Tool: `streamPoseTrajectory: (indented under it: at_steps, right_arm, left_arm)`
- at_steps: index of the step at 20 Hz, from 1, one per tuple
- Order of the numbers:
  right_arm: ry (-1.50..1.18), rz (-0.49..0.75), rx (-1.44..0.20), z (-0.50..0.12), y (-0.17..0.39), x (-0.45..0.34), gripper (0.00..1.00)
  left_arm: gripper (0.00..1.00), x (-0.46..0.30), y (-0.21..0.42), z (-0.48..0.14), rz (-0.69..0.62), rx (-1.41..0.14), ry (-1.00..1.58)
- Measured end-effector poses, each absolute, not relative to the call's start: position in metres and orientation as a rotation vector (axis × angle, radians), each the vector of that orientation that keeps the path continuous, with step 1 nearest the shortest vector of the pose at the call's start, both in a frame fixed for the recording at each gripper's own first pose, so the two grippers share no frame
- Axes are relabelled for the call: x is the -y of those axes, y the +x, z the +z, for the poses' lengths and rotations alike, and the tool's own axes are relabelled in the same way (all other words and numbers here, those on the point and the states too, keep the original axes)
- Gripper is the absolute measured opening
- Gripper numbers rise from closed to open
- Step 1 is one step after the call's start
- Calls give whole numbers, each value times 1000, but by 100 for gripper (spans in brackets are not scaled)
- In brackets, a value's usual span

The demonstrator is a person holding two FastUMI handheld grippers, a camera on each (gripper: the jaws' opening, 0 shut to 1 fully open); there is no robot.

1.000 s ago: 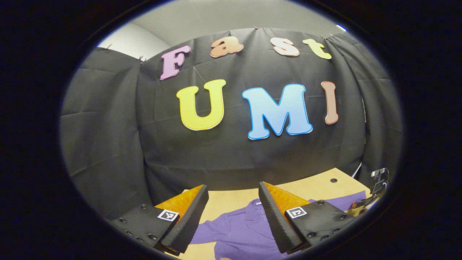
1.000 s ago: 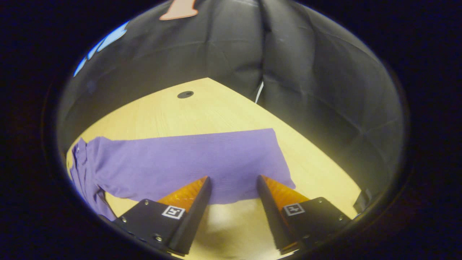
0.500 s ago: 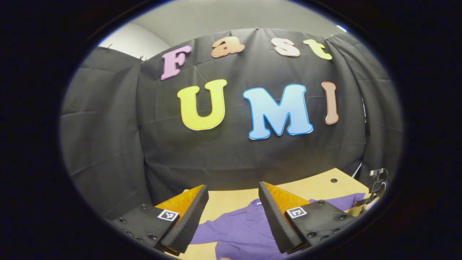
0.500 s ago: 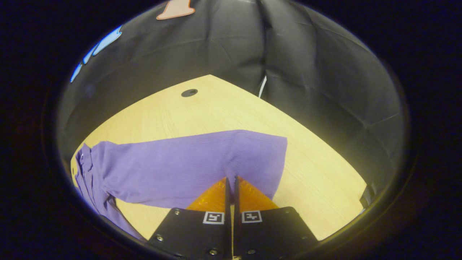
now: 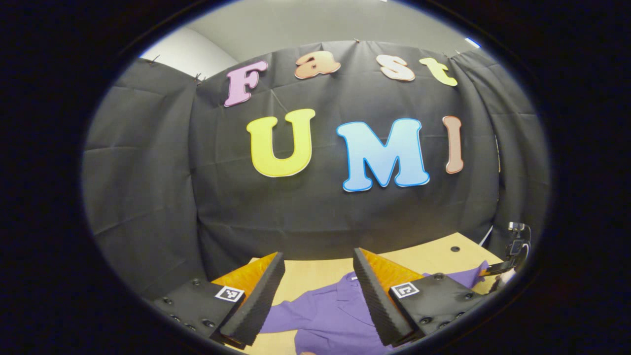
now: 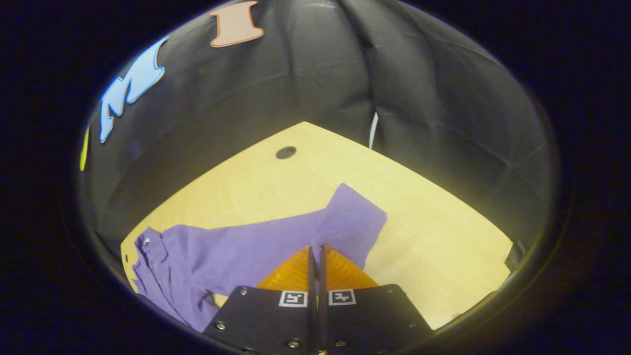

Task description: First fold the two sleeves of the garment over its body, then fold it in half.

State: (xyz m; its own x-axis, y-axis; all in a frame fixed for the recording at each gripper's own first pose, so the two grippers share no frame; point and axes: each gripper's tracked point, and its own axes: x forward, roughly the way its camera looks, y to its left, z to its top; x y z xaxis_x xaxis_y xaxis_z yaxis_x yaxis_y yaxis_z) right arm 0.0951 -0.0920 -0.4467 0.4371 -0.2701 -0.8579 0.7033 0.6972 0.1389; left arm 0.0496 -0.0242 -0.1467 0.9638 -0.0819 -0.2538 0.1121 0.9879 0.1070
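Two fingers of my right gripper (image 6: 316, 251) are pressed together at six o'clock in the right gripper view, with purple cloth of the sleeve (image 6: 276, 236) pinched between them near its cuff. From that pinch the cuff end rises toward one o'clock, lifted off the table (image 6: 434, 256), while the sleeve's length runs off toward nine o'clock, sagging to where it joins the bunched body of the garment (image 6: 162, 276) at about eight o'clock. Light wood shows on both sides of the sleeve, and a small dark round hole (image 6: 286, 152) sits in the tabletop at twelve o'clock, just short of the black cloth wall (image 6: 305, 84). A thin white cord (image 6: 373, 130) hangs against that wall near one o'clock. In the left gripper view, I hold my left gripper (image 5: 318, 296) with its fingers spread wide apart and nothing between them, raised above the table. Through the gap, at six o'clock, I see the garment's collar and upper chest lying flat on the wood, one sleeve trailing toward seven o'clock. Farther out, at four o'clock, I can make out the right gripper at the rim, with the other sleeve drawn up to it, though it is too small there to judge its fingers.
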Motion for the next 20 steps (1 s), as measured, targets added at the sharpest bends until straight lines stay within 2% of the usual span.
streamPoseTrajectory:
  at_steps: [10,20]
  right_arm:
    - [634,-342,-826,-370,202,-72,1]
    - [628,15,-892,-356,240,-295,1]
  left_arm:
    - [95,-47,33,-147,-37,-250,98]
    - [95,-166,10,-160,94,-281,118]
